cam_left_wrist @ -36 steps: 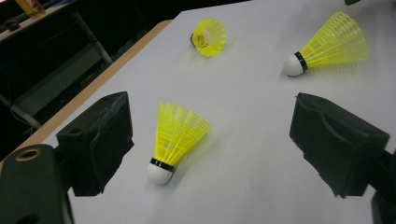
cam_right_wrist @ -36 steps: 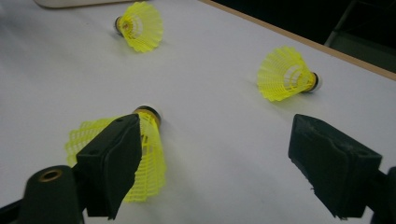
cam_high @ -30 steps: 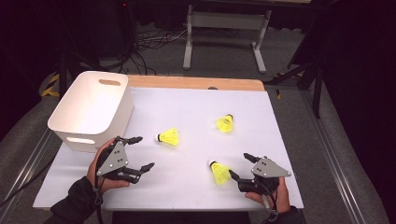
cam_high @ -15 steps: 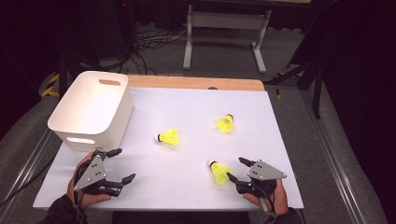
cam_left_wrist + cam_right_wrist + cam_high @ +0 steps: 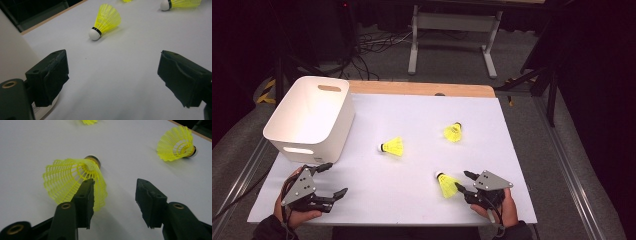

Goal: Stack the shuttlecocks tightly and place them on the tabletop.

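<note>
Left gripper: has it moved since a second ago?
Yes. In the high view the left gripper has pulled back from beside the white bin toward the table's near left corner, jaws open and empty. The bin stays put.

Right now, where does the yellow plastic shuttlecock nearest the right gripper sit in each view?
High view: yellow plastic shuttlecock low right of centre, at the right gripper.
Left gripper view: top right edge.
Right gripper view: left of centre, one jaw inside its skirt.
Shared landmark: white sheet.

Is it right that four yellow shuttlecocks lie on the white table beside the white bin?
No, there are three shuttlecocks: and. The high view shows them lying on the table beside the bin.
</note>
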The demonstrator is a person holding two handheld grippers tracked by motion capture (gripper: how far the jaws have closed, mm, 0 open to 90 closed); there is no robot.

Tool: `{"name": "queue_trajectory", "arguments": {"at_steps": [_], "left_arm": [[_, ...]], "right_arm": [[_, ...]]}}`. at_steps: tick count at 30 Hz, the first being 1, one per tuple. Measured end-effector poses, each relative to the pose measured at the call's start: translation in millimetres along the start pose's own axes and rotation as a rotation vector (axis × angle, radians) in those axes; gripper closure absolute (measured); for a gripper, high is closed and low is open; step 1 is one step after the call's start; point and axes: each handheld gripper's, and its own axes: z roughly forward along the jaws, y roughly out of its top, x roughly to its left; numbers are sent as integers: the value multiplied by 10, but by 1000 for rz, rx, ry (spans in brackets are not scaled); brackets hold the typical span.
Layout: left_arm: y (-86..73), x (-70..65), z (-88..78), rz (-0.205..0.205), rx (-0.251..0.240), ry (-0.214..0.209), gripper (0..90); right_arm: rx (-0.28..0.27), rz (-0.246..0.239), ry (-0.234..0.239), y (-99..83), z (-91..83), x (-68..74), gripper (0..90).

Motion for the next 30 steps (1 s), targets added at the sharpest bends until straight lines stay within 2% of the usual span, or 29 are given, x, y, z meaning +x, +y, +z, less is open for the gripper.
{"name": "queue_trajectory", "arguments": {"at_steps": [3, 8, 11, 12, 17, 30], "left_arm": [[-7, 17, 1, -12, -8, -3, 102], [-10, 16, 22, -9, -2, -13, 102], [-13, 0, 44, 4, 13, -23, 105], [-13, 0, 44, 4, 13, -23, 105], [-15, -2, 53, 3, 16, -30, 106], [-11, -6, 62, 5, 18, -40, 112]], "right_arm": [[3, 14, 5, -1, 35, -28, 558], [19, -2, 18, 4, 107, -32, 626], [16, -10, 36, 7, 120, -24, 732], [16, -10, 36, 7, 120, -24, 732], [3, -27, 49, 12, 92, -7, 853], [-18, -41, 30, 28, 54, -14, 900]]}}
